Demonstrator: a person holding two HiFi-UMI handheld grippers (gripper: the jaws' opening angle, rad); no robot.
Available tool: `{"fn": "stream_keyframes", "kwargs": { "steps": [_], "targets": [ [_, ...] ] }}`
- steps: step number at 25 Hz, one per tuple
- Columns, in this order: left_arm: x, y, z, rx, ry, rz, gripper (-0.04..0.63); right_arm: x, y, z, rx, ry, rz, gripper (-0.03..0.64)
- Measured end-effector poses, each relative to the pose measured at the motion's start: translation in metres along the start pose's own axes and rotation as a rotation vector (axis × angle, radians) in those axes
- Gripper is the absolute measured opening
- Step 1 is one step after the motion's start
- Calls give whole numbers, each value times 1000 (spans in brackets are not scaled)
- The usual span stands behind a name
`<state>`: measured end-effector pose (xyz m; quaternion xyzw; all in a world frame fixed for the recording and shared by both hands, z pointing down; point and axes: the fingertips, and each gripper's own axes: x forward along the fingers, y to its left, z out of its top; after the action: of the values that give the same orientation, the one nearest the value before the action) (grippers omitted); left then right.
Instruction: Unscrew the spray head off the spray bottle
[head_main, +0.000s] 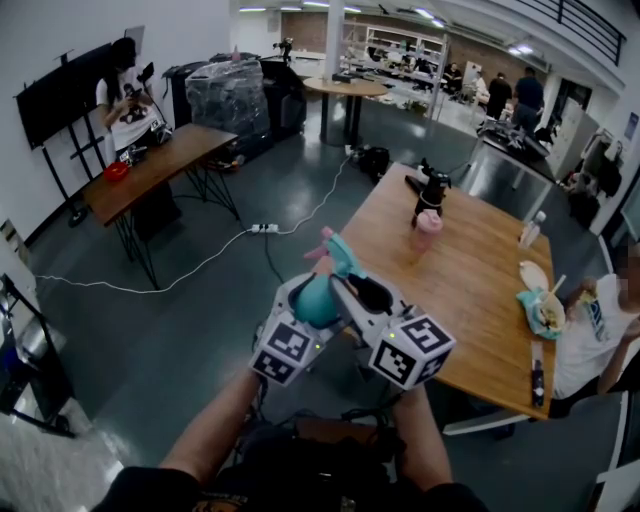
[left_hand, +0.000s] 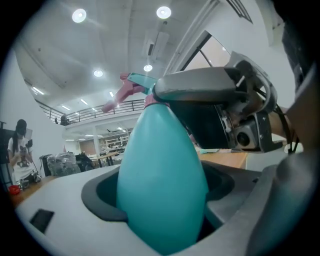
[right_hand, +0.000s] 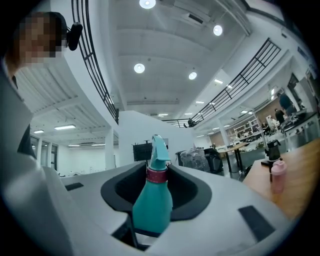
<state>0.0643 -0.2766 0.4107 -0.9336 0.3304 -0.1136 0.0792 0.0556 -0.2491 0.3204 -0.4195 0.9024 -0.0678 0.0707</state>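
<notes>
I hold a teal spray bottle (head_main: 318, 302) in the air in front of me, above the floor to the left of the wooden table. My left gripper (head_main: 312, 305) is shut on its rounded body (left_hand: 162, 185), which fills the gap between the jaws. The spray head (head_main: 340, 256) has a pink trigger (left_hand: 117, 97) and a pink collar (right_hand: 156, 175). The collar sits between the dark pads of my right gripper (right_hand: 156, 192), which is shut on the neck. In the left gripper view the right gripper's grey jaw reaches across the top of the bottle.
A wooden table (head_main: 480, 300) stands to my right with a pink cup (head_main: 426, 232), a black device (head_main: 432, 188) and a water bottle (head_main: 531, 230). A person (head_main: 595, 335) sits there by a bowl (head_main: 545, 315). Cables and a power strip (head_main: 264, 228) lie on the floor.
</notes>
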Motion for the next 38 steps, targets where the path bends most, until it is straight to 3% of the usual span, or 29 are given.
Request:
{"fn": "stream_keyframes", "kwargs": {
  "steps": [5,12,29,33,38],
  "targets": [
    [-5,-5,2,-13,-11,-66,431,-1,5,1,-7,2,45,138],
    [-15,-21,10,-48,-49,-254,431,-7,15,4,-22,-7,219,138],
    [-45,-60,30,-103,-122,-553,431,-30,45,15,13,-43,567,137],
    [-44,-56,34,-96,-136,-531,431,-29,46,19,4,-55,563,138],
    [-35,-37,30,-106,-135,-399,431,-20,39,17,-12,-53,449,142]
  ]
}}
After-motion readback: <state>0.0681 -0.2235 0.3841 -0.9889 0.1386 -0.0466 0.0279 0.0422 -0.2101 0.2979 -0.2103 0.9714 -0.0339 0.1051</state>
